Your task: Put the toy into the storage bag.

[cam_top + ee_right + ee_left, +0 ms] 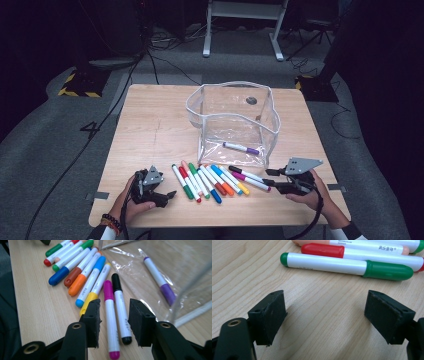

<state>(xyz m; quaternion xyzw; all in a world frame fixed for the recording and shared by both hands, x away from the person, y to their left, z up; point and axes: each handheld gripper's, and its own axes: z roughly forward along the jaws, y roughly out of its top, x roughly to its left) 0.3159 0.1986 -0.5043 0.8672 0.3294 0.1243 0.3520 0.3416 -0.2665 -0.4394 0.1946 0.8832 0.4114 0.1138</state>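
Several coloured markers [210,181] lie in a row near the front of the wooden table [150,130]. Behind them stands a clear plastic pouch [202,120], its top unzipped, with a purple marker [241,148] [157,275] inside. My right gripper [271,178] [114,315] is low at the row's right end, open. Its jaws straddle the magenta marker [110,312] and the black marker [120,307] without pressing them. My left gripper [170,196] [325,312] rests open on the table left of the row, nothing between its jaws. A green marker [347,265] and a red one [323,250] lie just ahead of it.
The pouch's near wall stands close behind the right gripper's jaws. Bare tabletop stretches to the left and behind the left gripper. Beyond the table are grey floor, cables and a white desk frame [245,20].
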